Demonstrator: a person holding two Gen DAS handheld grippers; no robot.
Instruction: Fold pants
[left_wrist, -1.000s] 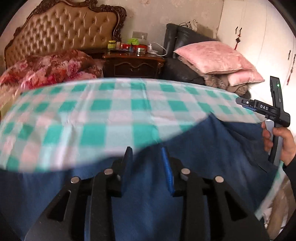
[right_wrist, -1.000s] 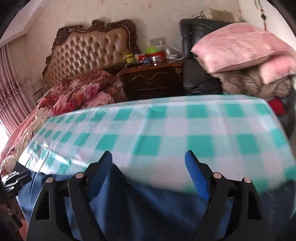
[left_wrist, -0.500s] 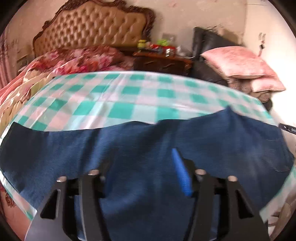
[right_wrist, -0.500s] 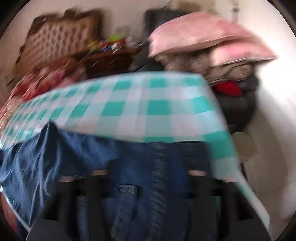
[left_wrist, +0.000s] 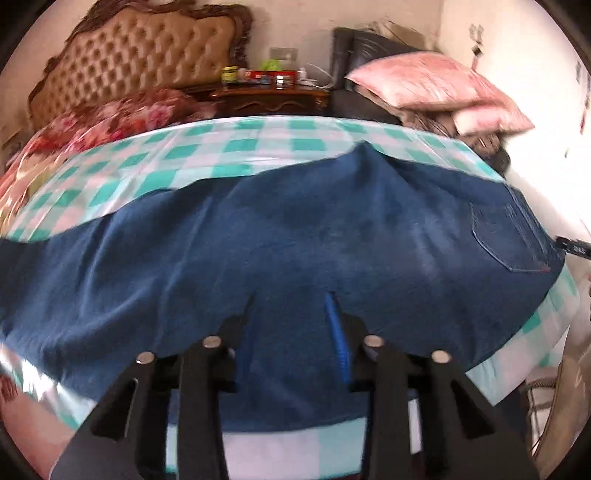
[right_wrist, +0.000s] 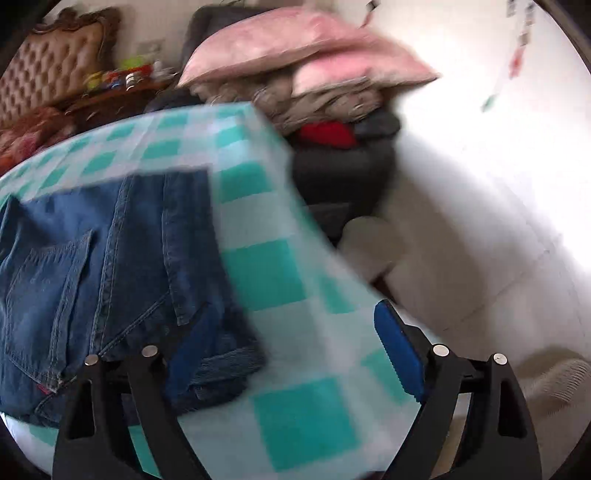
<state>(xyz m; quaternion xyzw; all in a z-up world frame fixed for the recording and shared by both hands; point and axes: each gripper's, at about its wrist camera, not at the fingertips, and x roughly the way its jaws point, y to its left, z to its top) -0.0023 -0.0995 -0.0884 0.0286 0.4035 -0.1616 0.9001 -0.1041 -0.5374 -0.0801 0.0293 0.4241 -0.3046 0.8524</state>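
Dark blue jeans (left_wrist: 295, 236) lie spread flat across the green-and-white checked table (left_wrist: 229, 147), waist and back pocket to the right. My left gripper (left_wrist: 291, 325) hovers open over the near edge of the jeans, holding nothing. In the right wrist view the waist end of the jeans (right_wrist: 92, 266) with its back pocket lies at the left on the checked table (right_wrist: 280, 280). My right gripper (right_wrist: 291, 343) is wide open and empty above the table's right end, its left finger over the waistband corner.
A tufted headboard (left_wrist: 140, 59), a floral quilt (left_wrist: 110, 118) and a dark nightstand (left_wrist: 273, 96) with small items stand behind the table. Pink pillows (right_wrist: 295, 51) on piled bedding sit at the right. White floor (right_wrist: 480, 221) lies beyond the table's right edge.
Both grippers have pulled back and up from the jeans. The right gripper has swung right to the waist end. The left gripper's jaws have widened. The jeans now lie spread flat.
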